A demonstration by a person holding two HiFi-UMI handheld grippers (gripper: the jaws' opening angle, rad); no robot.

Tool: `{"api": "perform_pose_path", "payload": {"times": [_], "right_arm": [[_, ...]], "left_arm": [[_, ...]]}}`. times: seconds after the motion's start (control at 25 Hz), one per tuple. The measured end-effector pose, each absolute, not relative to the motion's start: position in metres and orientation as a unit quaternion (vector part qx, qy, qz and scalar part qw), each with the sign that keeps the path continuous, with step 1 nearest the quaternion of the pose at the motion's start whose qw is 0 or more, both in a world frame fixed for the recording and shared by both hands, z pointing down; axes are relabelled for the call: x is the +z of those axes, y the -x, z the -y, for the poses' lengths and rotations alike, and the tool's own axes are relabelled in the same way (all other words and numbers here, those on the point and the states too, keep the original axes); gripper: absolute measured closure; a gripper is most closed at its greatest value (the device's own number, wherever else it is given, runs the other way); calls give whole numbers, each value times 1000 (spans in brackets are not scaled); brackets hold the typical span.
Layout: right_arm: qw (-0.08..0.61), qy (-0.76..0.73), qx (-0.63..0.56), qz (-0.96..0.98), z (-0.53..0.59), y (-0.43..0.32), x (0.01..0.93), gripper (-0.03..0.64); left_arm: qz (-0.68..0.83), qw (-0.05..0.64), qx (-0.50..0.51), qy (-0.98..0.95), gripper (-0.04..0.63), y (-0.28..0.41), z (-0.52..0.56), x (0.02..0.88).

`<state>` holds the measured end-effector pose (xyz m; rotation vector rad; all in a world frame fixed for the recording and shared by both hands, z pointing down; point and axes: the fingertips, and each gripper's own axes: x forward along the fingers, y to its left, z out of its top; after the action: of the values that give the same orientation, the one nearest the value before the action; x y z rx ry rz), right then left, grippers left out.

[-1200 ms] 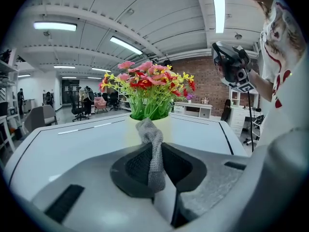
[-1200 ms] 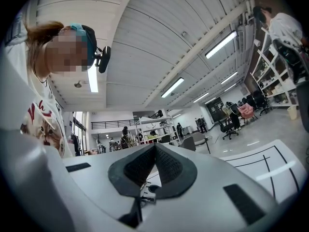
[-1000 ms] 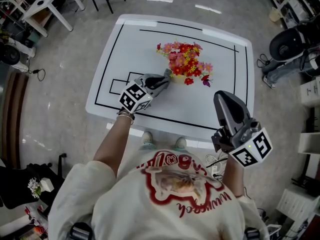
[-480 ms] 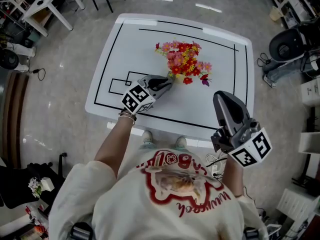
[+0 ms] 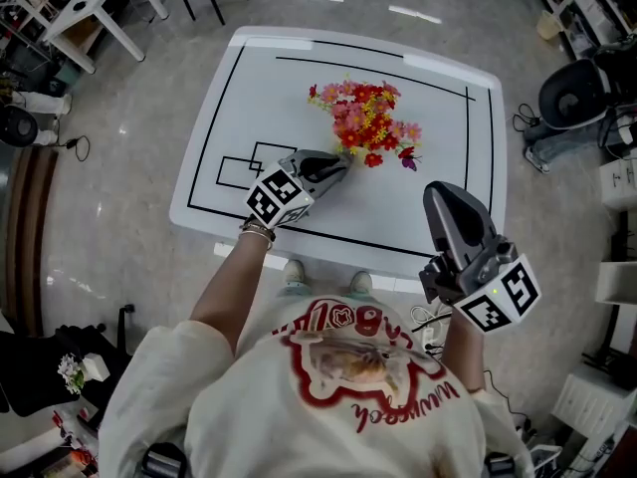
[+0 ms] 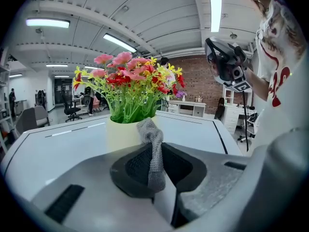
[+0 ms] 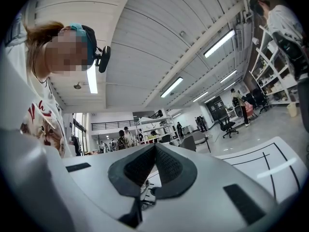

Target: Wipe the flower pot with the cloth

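Left of the frame, the left gripper (image 5: 336, 165) reaches over the white table (image 5: 438, 207) with its jaws clamped on a strip of grey cloth (image 6: 153, 151). The fabric stands up between them, and its crumpled tip overlaps the rim of the pale yellow flower pot (image 6: 120, 135) just ahead; whether it touches the pot cannot be told. The pot stands upright near the middle of the table and holds a bunch of red, pink and yellow flowers (image 5: 366, 119) on green stems. To the right, the right gripper (image 5: 450, 205) is held up by the table's near right corner, well apart from the pot, with its jaws drawn together and nothing between them.
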<state>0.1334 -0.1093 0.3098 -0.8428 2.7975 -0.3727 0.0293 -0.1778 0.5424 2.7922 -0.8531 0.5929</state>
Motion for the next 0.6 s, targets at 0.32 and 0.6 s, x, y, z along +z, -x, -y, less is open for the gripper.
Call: {"api": "perform_pose_path", "payload": {"times": [0.32, 0.6], "right_arm": [[97, 287, -127, -945, 110, -134, 310, 617], [97, 290, -127, -944, 112, -135, 311, 617]], "left_arm": [[273, 80, 197, -938, 540, -39, 176, 541], [263, 82, 172, -946, 540, -48, 171, 536]]}}
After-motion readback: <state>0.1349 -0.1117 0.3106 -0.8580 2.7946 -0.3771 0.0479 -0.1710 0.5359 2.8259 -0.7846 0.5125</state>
